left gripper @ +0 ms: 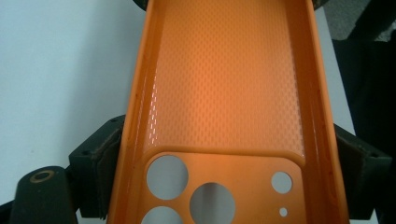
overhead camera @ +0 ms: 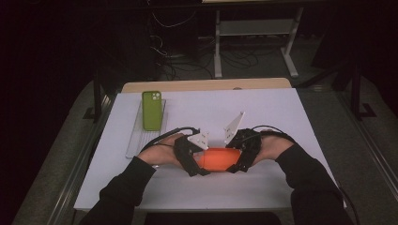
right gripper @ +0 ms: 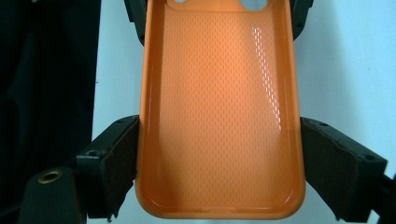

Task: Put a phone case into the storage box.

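Observation:
An orange phone case (overhead camera: 217, 159) hangs just above the white table (overhead camera: 267, 117), held between both grippers with its open inner side up. My left gripper (overhead camera: 198, 165) grips the end with the camera cutouts; in the left gripper view its pads (left gripper: 108, 161) press on both long walls of the case (left gripper: 229, 93). My right gripper (overhead camera: 237, 164) grips the opposite, plain end, and in the right gripper view its pads (right gripper: 122, 158) sit against both sides of the case (right gripper: 219, 116).
A green phone (overhead camera: 152, 110) lies back-up on a clear tray (overhead camera: 143, 138) at the table's left. Behind the table are a wooden board edge (overhead camera: 206, 85), cables and a white stand's legs. The person's dark sleeves come in from the bottom.

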Demonstrator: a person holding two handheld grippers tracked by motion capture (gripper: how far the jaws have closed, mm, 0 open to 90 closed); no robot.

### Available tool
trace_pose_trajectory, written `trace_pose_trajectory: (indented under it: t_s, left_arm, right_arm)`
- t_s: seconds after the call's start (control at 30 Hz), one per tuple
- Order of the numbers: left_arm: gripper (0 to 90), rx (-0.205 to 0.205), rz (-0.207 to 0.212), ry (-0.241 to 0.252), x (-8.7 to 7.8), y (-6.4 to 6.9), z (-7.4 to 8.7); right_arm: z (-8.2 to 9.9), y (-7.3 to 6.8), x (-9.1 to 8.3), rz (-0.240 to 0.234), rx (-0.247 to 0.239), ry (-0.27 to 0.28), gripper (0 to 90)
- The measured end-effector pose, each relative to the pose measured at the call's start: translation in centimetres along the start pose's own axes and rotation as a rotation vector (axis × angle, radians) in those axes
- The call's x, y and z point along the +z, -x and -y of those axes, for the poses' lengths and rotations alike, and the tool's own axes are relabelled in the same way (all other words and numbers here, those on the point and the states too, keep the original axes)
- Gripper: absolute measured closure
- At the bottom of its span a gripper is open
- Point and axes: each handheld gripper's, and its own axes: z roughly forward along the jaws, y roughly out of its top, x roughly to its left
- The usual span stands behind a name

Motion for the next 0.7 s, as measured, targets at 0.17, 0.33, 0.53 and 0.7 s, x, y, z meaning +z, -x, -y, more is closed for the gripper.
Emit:
trace_pose_trajectory:
  t_s: [0.17,0.33,0.53,0.7]
  left_arm:
    - [15.3,0.009,0.001,-0.005,-0.05,0.12,-0.08]
    - [16.1,0.007,0.006,-0.013,-0.09,0.21,-0.12]
    - [16.2,0.029,-0.003,-0.019,-0.30,0.23,-0.13]
    - [16.2,0.013,-0.017,-0.027,-0.46,0.14,-0.10]
  right_arm:
    - [-0.01,-0.01,-0.02,-0.002,-0.004,-0.002,15.0]
    - [-0.03,-0.06,0.04,-0.006,-0.004,-0.003,14.9]
    - [0.10,-0.17,0.20,-0.006,-0.002,0.013,14.3]
    - [0.39,-0.18,0.19,0.013,0.028,0.046,1.6]
